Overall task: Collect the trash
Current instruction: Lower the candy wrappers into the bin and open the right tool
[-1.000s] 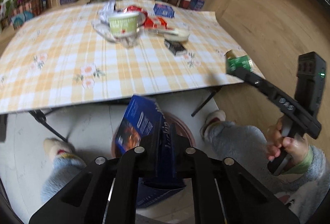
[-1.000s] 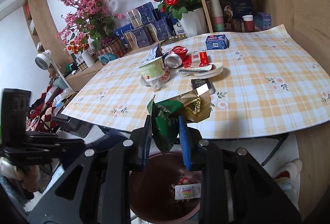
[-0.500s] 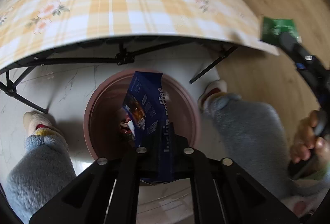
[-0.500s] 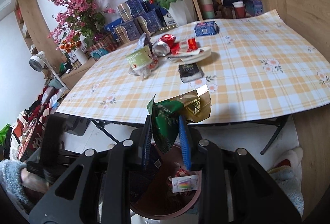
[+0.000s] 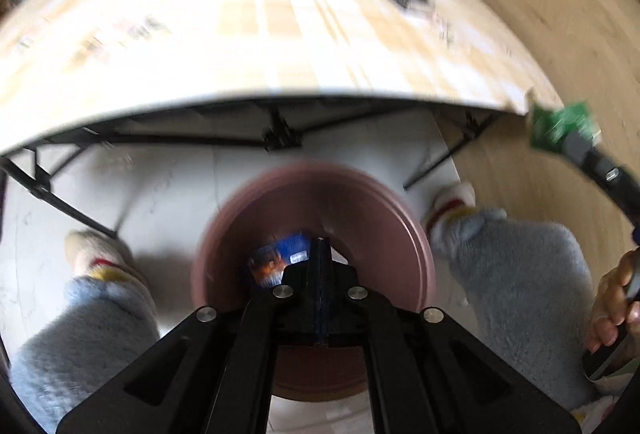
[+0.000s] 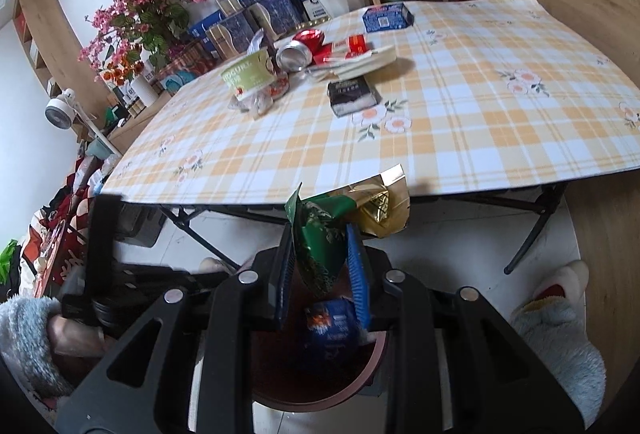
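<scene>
A dark red round bin (image 5: 404, 234) stands on the floor under the table edge; it also shows in the right wrist view (image 6: 372, 366). A blue coffee packet (image 5: 280, 262) lies inside it, seen too in the right wrist view (image 6: 330, 326). My left gripper (image 5: 320, 254) is above the bin with its jaws closed together and nothing between them. My right gripper (image 6: 320, 262) is shut on a green and gold foil wrapper (image 6: 324, 234), held above the bin; the wrapper also shows in the left wrist view (image 5: 560, 128).
The table with a yellow plaid cloth (image 6: 460, 122) carries a yogurt cup (image 6: 248, 72), a crushed red can (image 6: 300, 48), red and white wrappers (image 6: 352, 52), a black packet (image 6: 352, 96) and a blue box (image 6: 386, 18). Slippered feet (image 5: 100, 258) flank the bin.
My left gripper let go of the blue coffee packet, which now lies in the bin, and its jaws closed. The right gripper with the wrapper moved over the bin.
</scene>
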Motion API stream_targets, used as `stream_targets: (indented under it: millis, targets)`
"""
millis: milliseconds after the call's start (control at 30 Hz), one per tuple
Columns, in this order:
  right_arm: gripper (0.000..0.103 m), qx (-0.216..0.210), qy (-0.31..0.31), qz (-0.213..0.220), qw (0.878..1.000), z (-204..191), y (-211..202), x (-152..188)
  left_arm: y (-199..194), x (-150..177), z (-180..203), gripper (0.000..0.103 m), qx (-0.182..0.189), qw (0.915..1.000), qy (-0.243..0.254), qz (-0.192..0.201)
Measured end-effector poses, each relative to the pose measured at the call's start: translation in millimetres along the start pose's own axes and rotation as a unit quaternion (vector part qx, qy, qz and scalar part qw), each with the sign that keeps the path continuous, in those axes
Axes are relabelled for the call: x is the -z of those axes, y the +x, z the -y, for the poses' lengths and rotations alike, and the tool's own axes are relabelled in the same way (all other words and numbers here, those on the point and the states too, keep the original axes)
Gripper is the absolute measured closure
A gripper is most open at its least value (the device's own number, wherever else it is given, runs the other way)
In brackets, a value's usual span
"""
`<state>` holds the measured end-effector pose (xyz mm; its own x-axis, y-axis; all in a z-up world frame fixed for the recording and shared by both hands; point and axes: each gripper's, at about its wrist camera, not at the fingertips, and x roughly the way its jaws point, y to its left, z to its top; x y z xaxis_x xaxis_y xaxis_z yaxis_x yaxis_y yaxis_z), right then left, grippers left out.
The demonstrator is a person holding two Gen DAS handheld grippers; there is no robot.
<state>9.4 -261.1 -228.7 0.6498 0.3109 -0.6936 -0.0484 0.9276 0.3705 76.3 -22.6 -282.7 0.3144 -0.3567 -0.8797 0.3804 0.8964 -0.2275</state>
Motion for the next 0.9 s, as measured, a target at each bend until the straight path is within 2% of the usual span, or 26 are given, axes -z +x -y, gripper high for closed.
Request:
stream_targets:
  millis: [100,167,300,333,467,567,667,767,900]
  targets:
    - [0.075,-0.004,-0.004,-0.014,1.0,-4.1,9.4,5.4,-27.1,0.2,-5.1,0.092,-0.013,0.9986,0.005,0.051]
    - [0.075,-0.007,-0.011,-0.025,1.0,-9.5,17.4,10.1,-42.5,-0.1,-7.0,0.066,-0.023,0.9966,0.009,0.079]
    - [0.075,-0.014,-0.035,-0.041,0.998,-22.5,33.3,22.8,-76.1,5.4,-9.6,0.039,-0.038,0.9888,0.023,0.142]
    - [0.075,-0.015,-0.041,-0.048,0.998,-25.3,37.9,26.6,-81.2,6.4,-9.5,0.029,-0.044,0.9872,0.027,0.151]
    - [0.075,-0.014,-0.066,-0.073,0.995,-37.1,55.1,39.4,-96.4,14.7,-9.7,0.011,-0.082,0.9782,0.039,0.187]
    - [0.074,-0.007,-0.087,-0.084,0.993,-46.6,64.2,45.8,-99.2,22.9,-15.0,0.008,-0.113,0.9742,0.03,0.193]
    - [0.074,0.003,-0.105,-0.094,0.99,-52.5,70.1,51.0,-92.0,28.4,-18.8,0.008,-0.144,0.9736,0.021,0.176]
    - [0.074,0.008,-0.108,-0.103,0.989,-51.5,73.0,56.8,-88.7,32.1,-25.4,0.008,-0.144,0.9762,0.013,0.162]
    - [0.072,0.022,-0.109,-0.103,0.988,-50.5,71.4,59.1,-93.0,34.8,-38.4,0.008,-0.128,0.9771,-0.017,0.169]
